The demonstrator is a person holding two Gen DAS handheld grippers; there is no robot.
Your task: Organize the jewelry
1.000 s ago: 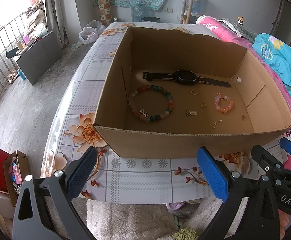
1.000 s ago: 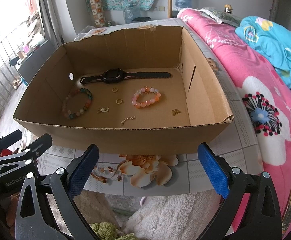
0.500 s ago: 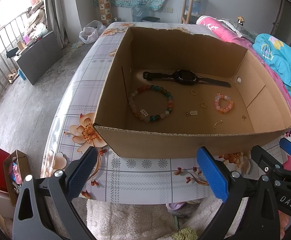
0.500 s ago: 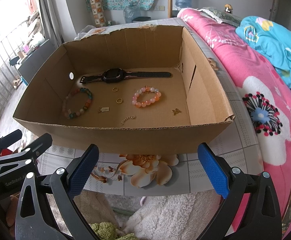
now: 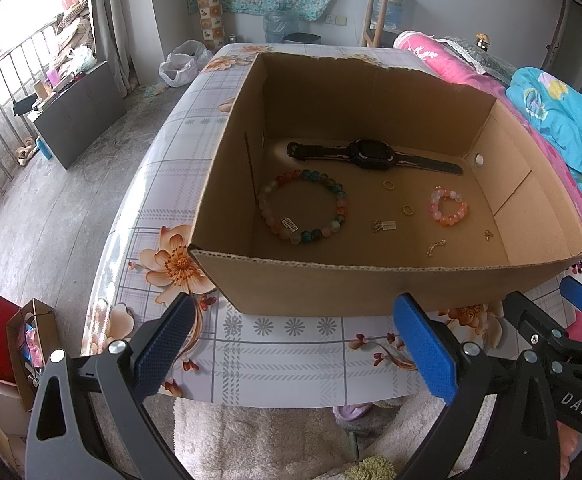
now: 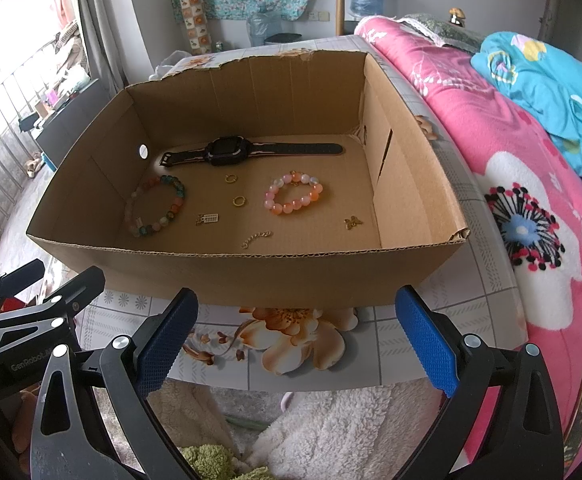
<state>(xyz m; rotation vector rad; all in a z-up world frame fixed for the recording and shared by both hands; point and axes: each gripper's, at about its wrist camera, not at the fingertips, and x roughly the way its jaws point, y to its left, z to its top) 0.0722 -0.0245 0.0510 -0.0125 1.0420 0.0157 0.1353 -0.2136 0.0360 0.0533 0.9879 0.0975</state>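
An open cardboard box (image 5: 331,284) (image 6: 251,276) sits on a floral table and holds the jewelry. Inside lie a black watch (image 5: 371,155) (image 6: 231,151), a multicoloured bead bracelet (image 5: 339,196) (image 6: 177,196), a pink-orange bead bracelet (image 5: 449,210) (image 6: 293,198), two gold rings (image 5: 388,185) (image 6: 239,201), a small gold charm (image 5: 385,225) (image 6: 207,218), a short chain (image 5: 435,247) (image 6: 255,236) and a tiny pendant (image 5: 488,234) (image 6: 353,222). My left gripper (image 5: 295,352) and right gripper (image 6: 295,344) hover open and empty in front of the box's near wall.
The table (image 5: 291,352) has a glossy floral cloth; its near edge lies just under the grippers. A pink flowered bed (image 6: 531,200) with a blue blanket (image 6: 551,80) runs along the right. A fluffy rug (image 5: 271,440) lies below. Paper bags (image 5: 7,340) stand on the floor at left.
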